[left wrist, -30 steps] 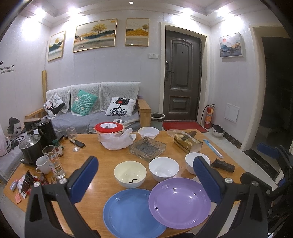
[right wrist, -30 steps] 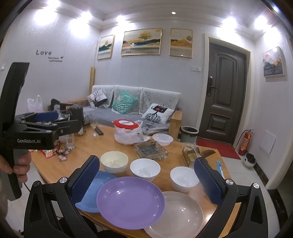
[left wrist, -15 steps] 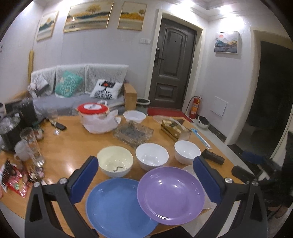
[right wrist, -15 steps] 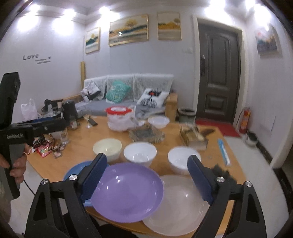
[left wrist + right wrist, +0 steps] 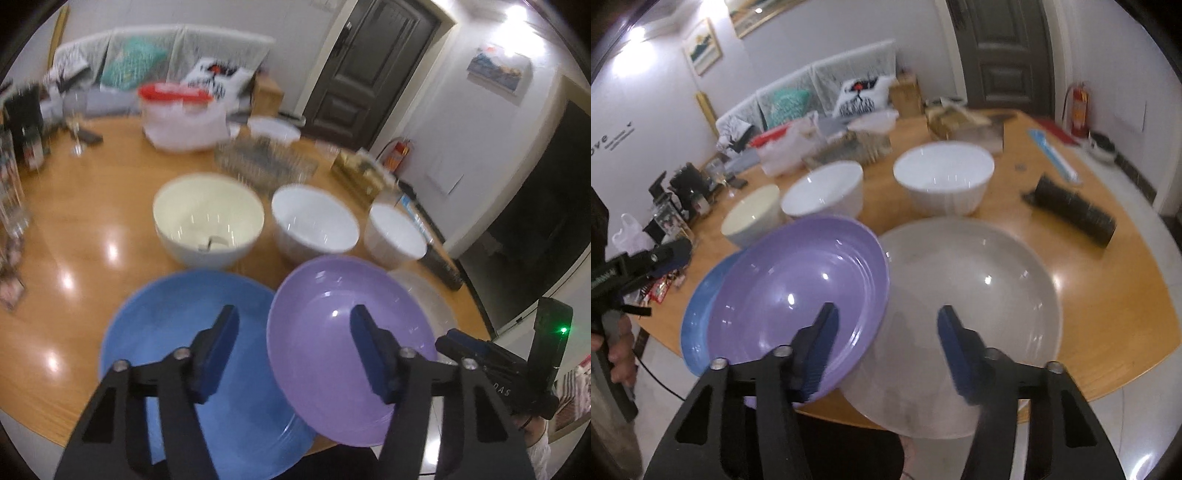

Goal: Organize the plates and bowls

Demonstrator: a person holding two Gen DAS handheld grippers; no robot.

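Note:
A purple plate [image 5: 343,332] lies at the table's near edge, overlapping a blue plate [image 5: 177,332] on its left and a grey-white plate [image 5: 975,295] on its right. Behind them stand a cream bowl [image 5: 208,221] and two white bowls [image 5: 314,221] [image 5: 397,236]. My left gripper [image 5: 291,347] is open, low over the seam between the blue and purple plates. My right gripper [image 5: 886,343] is open, low over the purple plate's [image 5: 798,291] right rim and the grey-white plate. Neither holds anything.
The wooden table [image 5: 92,206] carries a glass tray [image 5: 262,158], a red-lidded container in a plastic bag [image 5: 177,118], a wine glass [image 5: 75,122] and jars at the left. A black rolled object [image 5: 1071,214] lies right of the plates. A gold box [image 5: 964,122] stands behind.
Both grippers have dropped and moved in close over the plates at the table's near edge, tilting downward. Both stay open. The dishes have not moved.

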